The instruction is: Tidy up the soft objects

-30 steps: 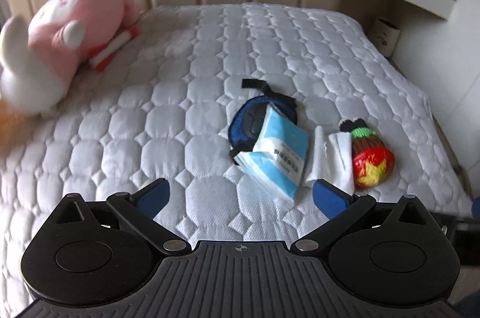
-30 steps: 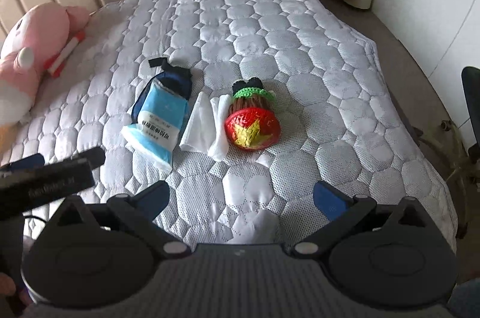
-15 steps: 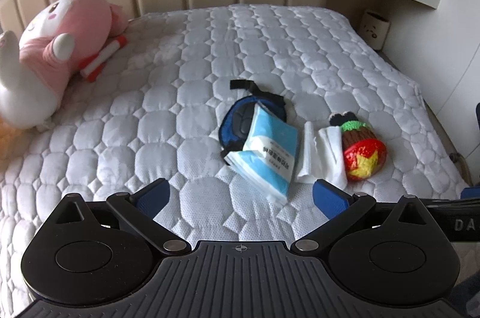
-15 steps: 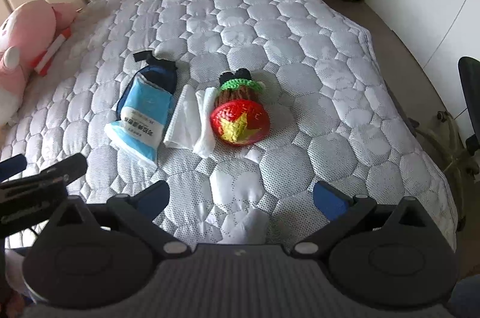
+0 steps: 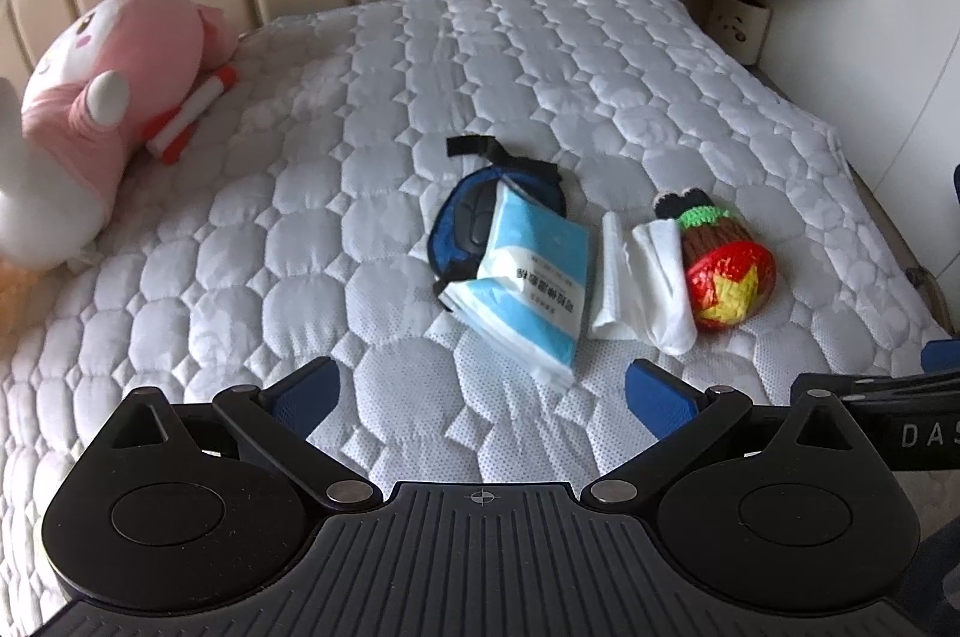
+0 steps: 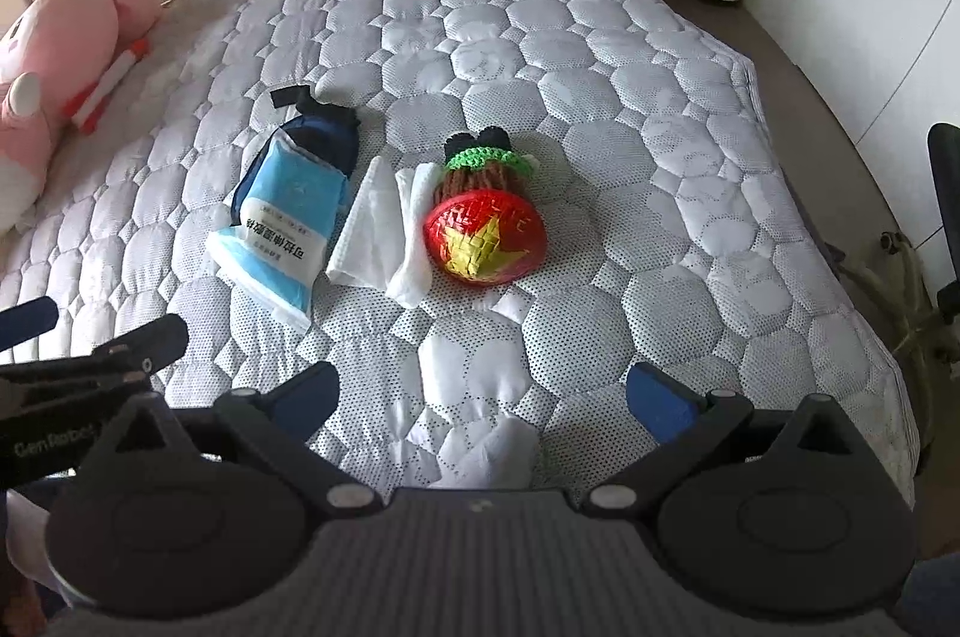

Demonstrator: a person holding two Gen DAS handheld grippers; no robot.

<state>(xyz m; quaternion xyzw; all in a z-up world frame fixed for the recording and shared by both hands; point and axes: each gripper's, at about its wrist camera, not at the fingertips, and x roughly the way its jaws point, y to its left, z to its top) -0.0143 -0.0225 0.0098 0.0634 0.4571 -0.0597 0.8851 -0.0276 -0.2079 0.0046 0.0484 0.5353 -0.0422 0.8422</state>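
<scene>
Mid-bed, on the white quilted mattress, sits a tight row of small soft items: a blue eye mask w/ black strap, a light-blue tissue pack lying partly over it, a folded white cloth just beside that, and a crocheted doll w/ a red hat bearing a yellow star, touching the cloth's right edge. A big pink plush lies well apart near the headboard. Both tools hover short of the row, nothing gripped: left hand-held gripper has its blue pads spread wide, lined up roughly w/ the tissue pack; right hand-held gripper is likewise spread apart, aimed below the doll. Looks like the approach step, pre-first-pick, so the task is barely begun. Next move prob. calls for lowering onto one item & closing on its middle. Tissue pack overlaps the mask, so lifting it first seems sensible; the cloth is limp & may unfold if pinched at an edge.
</scene>
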